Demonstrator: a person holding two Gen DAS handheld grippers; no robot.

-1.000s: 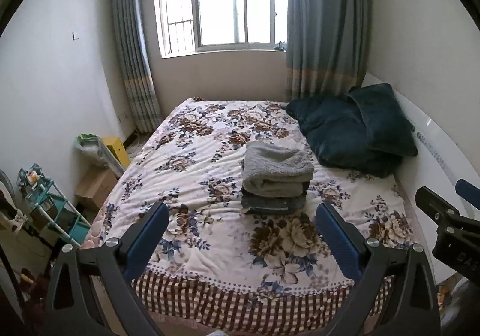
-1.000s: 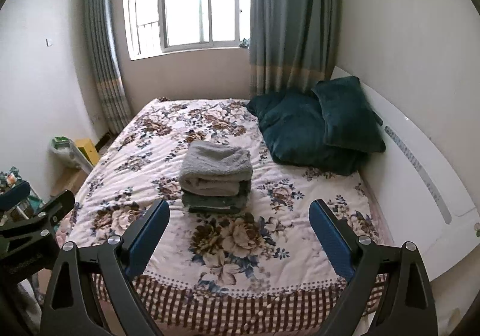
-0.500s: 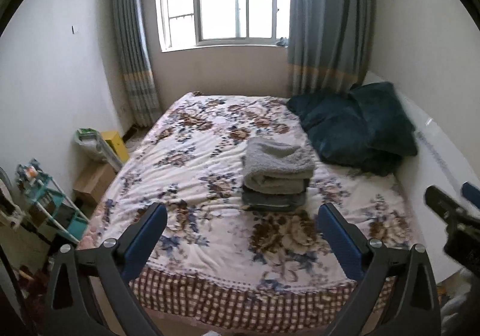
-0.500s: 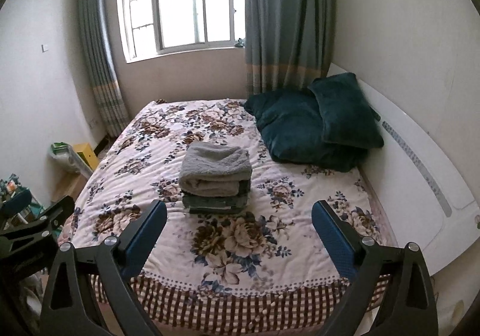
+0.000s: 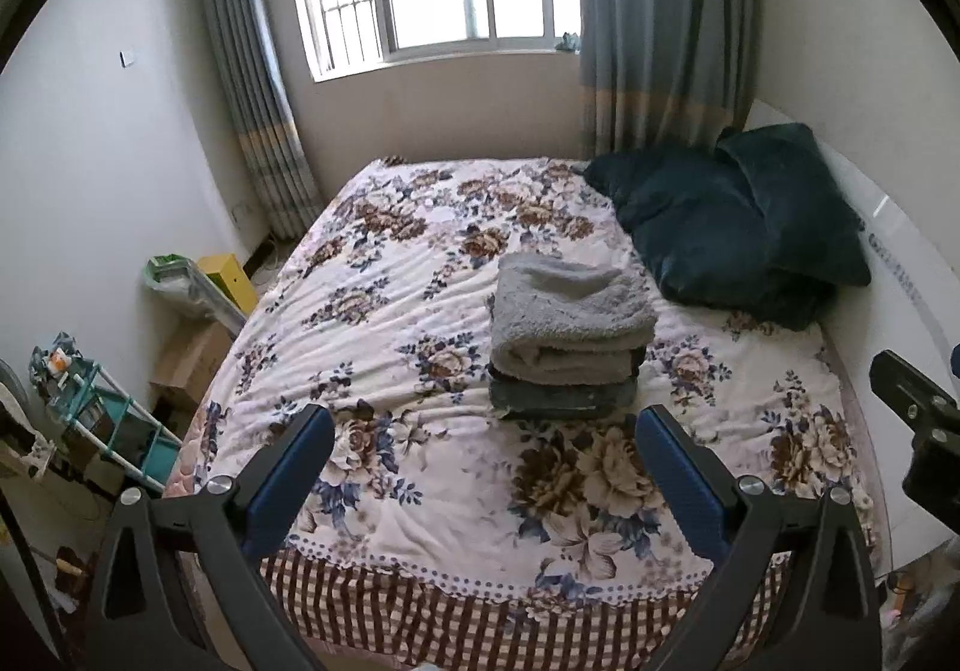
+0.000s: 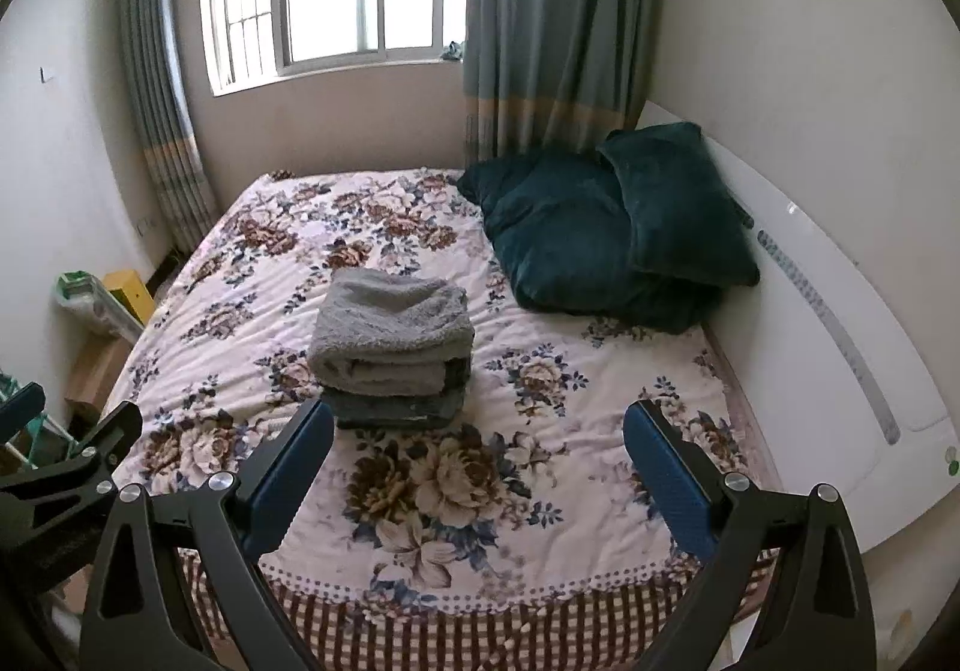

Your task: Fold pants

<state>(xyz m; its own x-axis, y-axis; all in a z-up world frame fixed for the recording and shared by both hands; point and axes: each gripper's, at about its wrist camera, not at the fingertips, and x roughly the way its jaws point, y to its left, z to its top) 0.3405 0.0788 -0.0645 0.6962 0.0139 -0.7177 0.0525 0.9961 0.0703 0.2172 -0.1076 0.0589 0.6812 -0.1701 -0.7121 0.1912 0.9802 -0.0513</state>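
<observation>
A stack of folded pants sits in the middle of the floral bed (image 5: pixel 384 323): fluffy light-grey pants (image 5: pixel 570 305) on top of darker grey folded pants (image 5: pixel 558 398). The stack also shows in the right wrist view (image 6: pixel 390 329). My left gripper (image 5: pixel 483 470) is open and empty, held back over the near bed edge. My right gripper (image 6: pixel 477 467) is open and empty, beside the left one. Each gripper shows at the edge of the other's view, the right one (image 5: pixel 918 419) and the left one (image 6: pixel 54 467).
Two dark teal pillows (image 5: pixel 738 233) lie at the far right by the white headboard (image 6: pixel 840 323). Left of the bed stand a teal rack (image 5: pixel 102 425), a cardboard box (image 5: pixel 192 359) and a yellow box (image 5: pixel 231 278). Window and curtains lie behind.
Both grippers have drawn back slightly from the bed and tilted; the stack has not moved. Both stay open.
</observation>
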